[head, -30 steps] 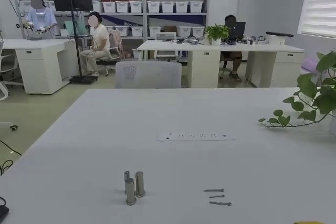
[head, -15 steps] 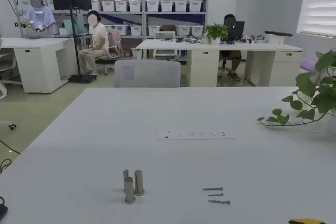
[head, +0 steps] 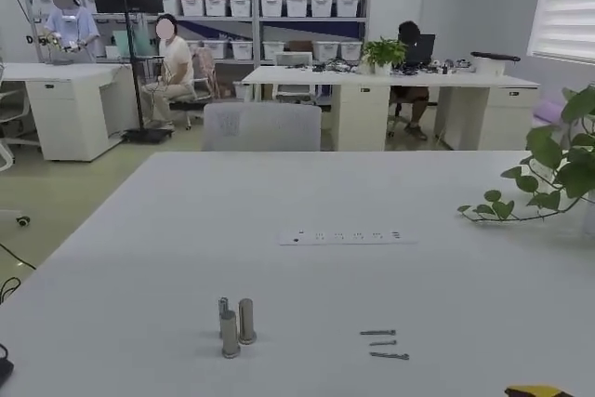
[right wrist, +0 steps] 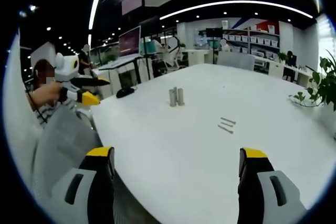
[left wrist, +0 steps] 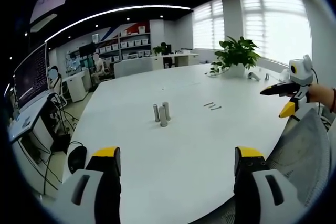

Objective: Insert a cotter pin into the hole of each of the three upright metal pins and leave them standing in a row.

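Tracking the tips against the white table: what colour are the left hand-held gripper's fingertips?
Left hand-held gripper: yellow fingertips, clearest in left gripper view.

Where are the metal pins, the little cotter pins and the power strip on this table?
metal pins (head: 230,337), head view, body of the front one.
cotter pins (head: 382,343), head view, the middle pin.
power strip (head: 346,238), head view, its top face.

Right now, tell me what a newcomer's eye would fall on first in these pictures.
Three upright metal pins stand in a tight cluster on the near part of the white table, with three cotter pins lying loose to their right. The left hand-held gripper and right hand-held gripper hang well back from them, jaws wide apart and empty. A leafy plant leans in at the table's right edge.
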`<action>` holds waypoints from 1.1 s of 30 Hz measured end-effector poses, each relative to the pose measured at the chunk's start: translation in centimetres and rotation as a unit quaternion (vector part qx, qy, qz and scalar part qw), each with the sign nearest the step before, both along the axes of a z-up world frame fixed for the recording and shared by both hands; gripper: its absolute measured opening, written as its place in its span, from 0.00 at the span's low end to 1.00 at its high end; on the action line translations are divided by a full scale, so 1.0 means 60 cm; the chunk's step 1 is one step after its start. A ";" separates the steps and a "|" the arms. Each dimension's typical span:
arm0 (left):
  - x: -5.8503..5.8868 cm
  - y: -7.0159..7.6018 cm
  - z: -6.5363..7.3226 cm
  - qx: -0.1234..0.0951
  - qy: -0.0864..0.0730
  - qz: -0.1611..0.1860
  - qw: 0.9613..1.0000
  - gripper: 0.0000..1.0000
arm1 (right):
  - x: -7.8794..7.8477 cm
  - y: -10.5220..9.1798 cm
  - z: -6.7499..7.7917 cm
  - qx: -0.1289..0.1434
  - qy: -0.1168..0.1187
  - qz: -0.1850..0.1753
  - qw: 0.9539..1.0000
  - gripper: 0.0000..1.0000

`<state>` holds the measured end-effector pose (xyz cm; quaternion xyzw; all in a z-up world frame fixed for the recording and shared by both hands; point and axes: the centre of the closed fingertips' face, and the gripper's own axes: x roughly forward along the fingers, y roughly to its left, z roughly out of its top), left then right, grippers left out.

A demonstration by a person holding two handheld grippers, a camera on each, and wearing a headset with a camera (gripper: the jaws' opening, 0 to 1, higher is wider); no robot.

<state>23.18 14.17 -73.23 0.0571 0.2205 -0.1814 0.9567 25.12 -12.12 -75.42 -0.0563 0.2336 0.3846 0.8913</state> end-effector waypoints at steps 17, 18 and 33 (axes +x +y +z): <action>0.011 0.009 -0.010 0.001 0.002 0.000 1.000 0.83 | 0.007 0.004 0.000 0.005 0.000 0.002 1.000 1.00; 0.012 0.010 -0.011 0.001 0.002 0.000 1.000 0.83 | 0.007 0.004 0.001 0.006 0.000 0.002 1.000 1.00; 0.043 0.022 -0.022 0.016 -0.005 -0.002 1.000 0.71 | 0.016 0.014 0.013 0.033 -0.006 0.004 0.999 0.98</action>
